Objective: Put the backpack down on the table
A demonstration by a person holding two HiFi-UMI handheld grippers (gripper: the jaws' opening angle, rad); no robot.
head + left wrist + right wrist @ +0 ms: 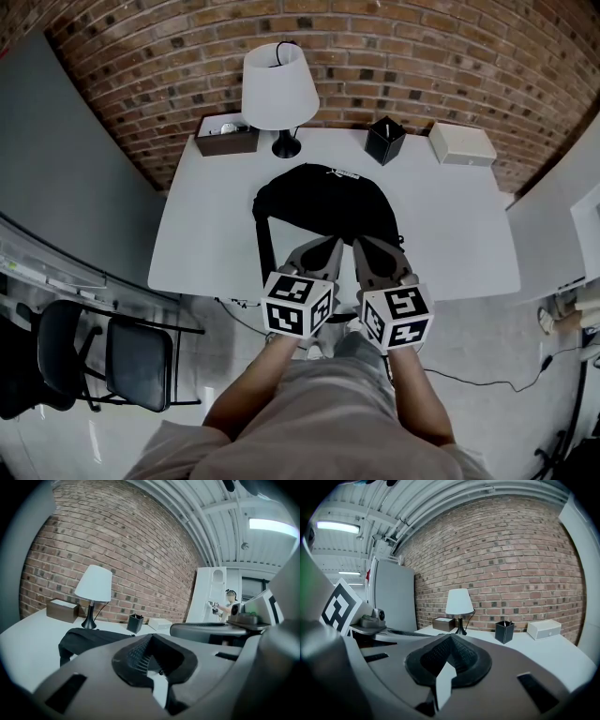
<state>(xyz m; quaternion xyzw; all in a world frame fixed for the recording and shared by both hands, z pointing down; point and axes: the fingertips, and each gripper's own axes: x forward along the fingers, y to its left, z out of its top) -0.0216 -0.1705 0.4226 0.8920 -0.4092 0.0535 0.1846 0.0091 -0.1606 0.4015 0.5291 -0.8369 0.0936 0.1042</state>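
The black backpack (323, 202) lies flat on the white table (206, 244), its straps trailing toward the near edge; in the left gripper view the backpack (89, 639) spreads low at the left. My left gripper (330, 246) hovers at the pack's near edge, shut, with nothing seen between its pads (136, 656). Beside it, my right gripper (361, 246) is also shut and empty, its pads (461, 656) meeting in the right gripper view.
At the table's back stand a white-shaded lamp (278, 89), a brown box (227, 136), a black pen cup (384, 141) and a white box (461, 143). Black chairs (131, 361) stand on the floor at the left. Far off, a person (229, 604) stands by a white door.
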